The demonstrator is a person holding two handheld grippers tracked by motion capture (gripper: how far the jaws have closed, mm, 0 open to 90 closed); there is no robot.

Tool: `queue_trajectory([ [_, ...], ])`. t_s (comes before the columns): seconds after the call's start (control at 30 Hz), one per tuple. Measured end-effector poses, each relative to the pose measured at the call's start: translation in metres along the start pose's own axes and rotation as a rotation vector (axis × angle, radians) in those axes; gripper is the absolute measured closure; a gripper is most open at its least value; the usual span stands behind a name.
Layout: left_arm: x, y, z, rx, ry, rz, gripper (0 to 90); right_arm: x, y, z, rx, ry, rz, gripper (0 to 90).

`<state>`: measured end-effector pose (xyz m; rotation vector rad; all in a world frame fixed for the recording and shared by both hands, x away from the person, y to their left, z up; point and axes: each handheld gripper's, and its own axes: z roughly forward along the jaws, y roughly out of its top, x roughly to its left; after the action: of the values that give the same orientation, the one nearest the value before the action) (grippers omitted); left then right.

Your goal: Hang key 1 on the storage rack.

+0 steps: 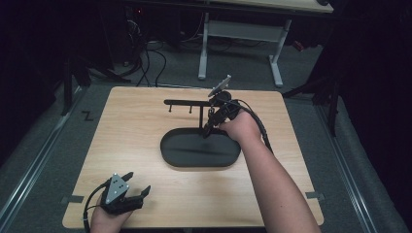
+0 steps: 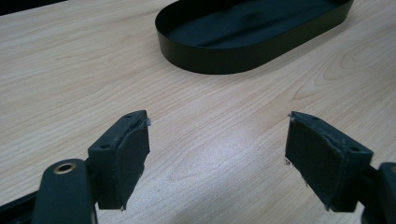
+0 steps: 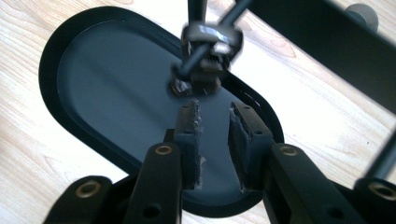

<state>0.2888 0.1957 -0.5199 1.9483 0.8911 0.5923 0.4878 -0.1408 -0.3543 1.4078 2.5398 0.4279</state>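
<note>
While nearly shut above it — right hand-held gripper (image 3: 214, 116), black oval tray (image 3: 60, 56); left hand-held gripper (image 2: 217, 140) wide.

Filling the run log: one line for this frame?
left tool open, low over table near edge | right tool nearly closed, holds nothing, over black oval tray by stand post

The room is dim around the lit counter (image 1: 145, 126); soft glare shows nearby, and far objects blur in the right gripper view.
</note>
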Motion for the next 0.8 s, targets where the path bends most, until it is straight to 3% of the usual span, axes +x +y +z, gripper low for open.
queue_trajectory([
  [0.17,-0.001,0.000,0.001,-0.003,0.002,0.004,22.2,-0.003,-0.010,-0.006,-0.011,0.005,0.003,70.1],
  [0.43,-0.005,0.001,0.004,0.008,-0.006,0.012,22.1,-0.006,-0.048,-0.014,-0.053,0.022,0.021,61.0],
  [0.63,-0.007,0.001,0.006,0.017,-0.009,0.017,22.1,-0.006,-0.072,-0.010,-0.088,0.041,0.023,55.5],
  [0.8,-0.007,0.000,0.006,0.016,-0.008,0.014,22.1,-0.003,-0.102,0.004,-0.111,0.058,0.002,53.6],
])
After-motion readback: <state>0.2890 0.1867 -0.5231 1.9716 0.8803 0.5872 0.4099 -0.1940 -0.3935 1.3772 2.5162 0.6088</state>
